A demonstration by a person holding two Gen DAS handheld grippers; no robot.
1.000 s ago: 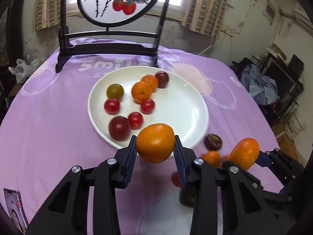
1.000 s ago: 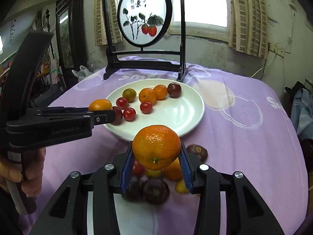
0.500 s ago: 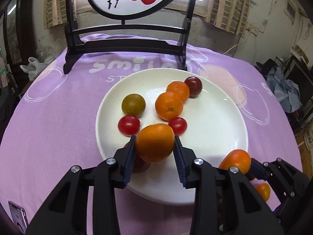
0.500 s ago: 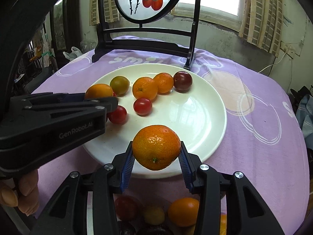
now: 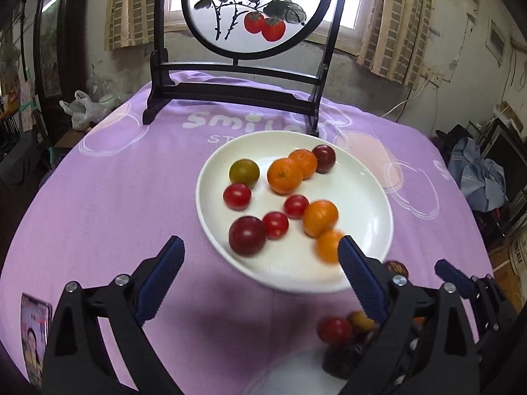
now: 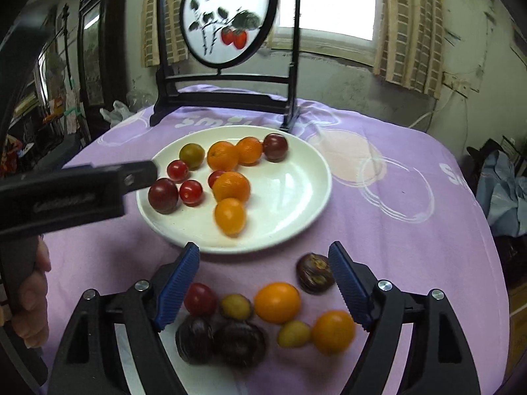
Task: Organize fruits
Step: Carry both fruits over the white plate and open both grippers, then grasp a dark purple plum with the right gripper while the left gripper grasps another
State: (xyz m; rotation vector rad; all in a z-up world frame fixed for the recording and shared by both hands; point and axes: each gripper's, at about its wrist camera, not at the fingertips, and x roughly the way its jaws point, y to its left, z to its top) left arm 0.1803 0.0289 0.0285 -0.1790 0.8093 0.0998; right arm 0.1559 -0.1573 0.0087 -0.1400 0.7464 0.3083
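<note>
Left claw (image 5: 260,256) spread wide and empty at lower frame, right claw (image 6: 263,265) likewise, white plate (image 6: 296,197) mid-frame holding four oranges (image 6: 230,186), three red cherry tomatoes

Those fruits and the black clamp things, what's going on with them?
A person is sorting fruit onto a white plate using two hand-held grippers. At this moment the left gripper and right gripper are both open and hold nothing. Oranges and tomatoes sit on the plate; the nearest orange looks blurred. More fruit waits on the purple cloth.
</note>
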